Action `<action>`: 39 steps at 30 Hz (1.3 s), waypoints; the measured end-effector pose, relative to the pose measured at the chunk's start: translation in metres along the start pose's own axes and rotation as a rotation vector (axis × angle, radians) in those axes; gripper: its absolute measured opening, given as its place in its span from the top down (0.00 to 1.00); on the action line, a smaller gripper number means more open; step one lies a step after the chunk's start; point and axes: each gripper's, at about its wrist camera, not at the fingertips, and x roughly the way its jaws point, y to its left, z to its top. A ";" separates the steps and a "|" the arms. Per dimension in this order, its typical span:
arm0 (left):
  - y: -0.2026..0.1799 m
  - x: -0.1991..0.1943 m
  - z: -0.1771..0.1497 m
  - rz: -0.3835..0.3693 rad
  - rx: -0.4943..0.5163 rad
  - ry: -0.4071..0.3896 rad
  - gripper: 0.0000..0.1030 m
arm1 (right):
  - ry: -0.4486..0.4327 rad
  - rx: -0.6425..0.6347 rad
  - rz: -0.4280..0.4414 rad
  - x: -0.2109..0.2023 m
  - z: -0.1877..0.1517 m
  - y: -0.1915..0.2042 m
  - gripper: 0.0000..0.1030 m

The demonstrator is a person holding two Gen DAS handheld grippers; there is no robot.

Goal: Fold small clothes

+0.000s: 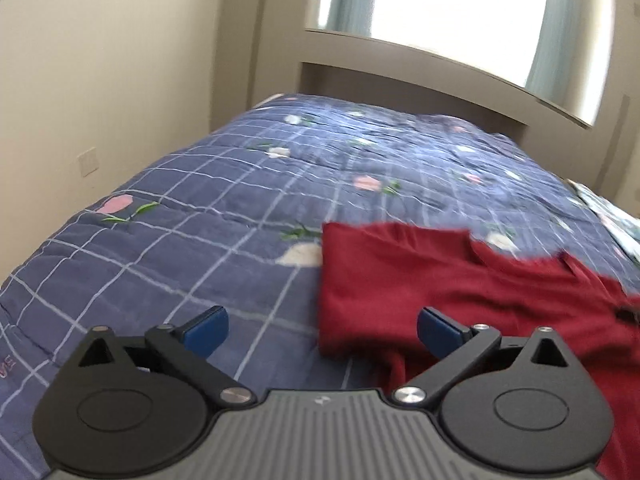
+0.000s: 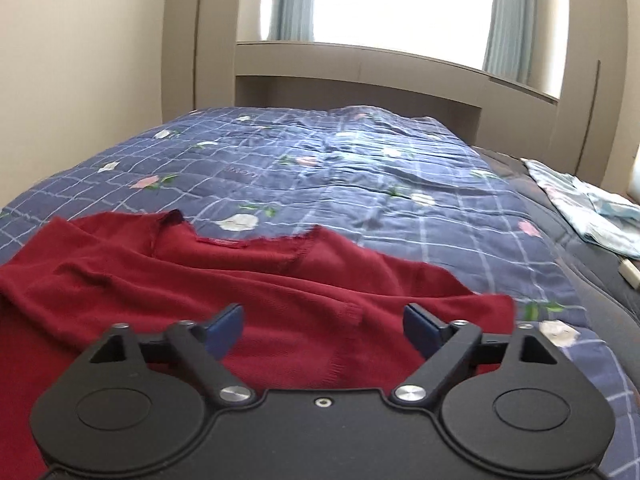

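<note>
Partly blurred red garment (image 2: 248, 280) runs off-frame

A home bedroom. A bed (image 2: 360, 168) fills most of both views, covered by a blue quilt (image 1: 224, 200) with a white grid and pink and white flowers. Behind the bed stands a beige built-in headboard unit (image 2: 360, 80) with a shelf, flanked by tall wardrobe doors (image 2: 192, 40). Above it, a bright window (image 2: 400, 0) is framed by pale blue curtains (image 2: 296, 0). Cream walls meet on the left, one carrying a wall switch plate (image 1: 90, 161). A dark red sweater (image 2: 200, 280) lies spread on the quilt, and a light floral cloth (image 2: 588, 208) lies at the bed's right edge.
</note>
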 end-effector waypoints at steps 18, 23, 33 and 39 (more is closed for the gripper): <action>-0.001 0.066 -0.008 0.210 -0.081 0.066 0.00 | 0.004 -0.092 -0.191 0.022 -0.015 0.005 0.01; -0.003 0.059 -0.007 0.209 -0.013 0.037 0.01 | 0.028 -0.112 -0.220 0.017 -0.020 0.008 0.01; 0.009 0.050 -0.008 0.176 -0.060 0.069 0.01 | 0.023 -0.037 -0.180 0.002 -0.027 0.000 0.01; 0.013 0.047 -0.013 0.173 -0.090 0.086 0.01 | 0.042 0.067 -0.155 -0.012 -0.028 -0.009 0.01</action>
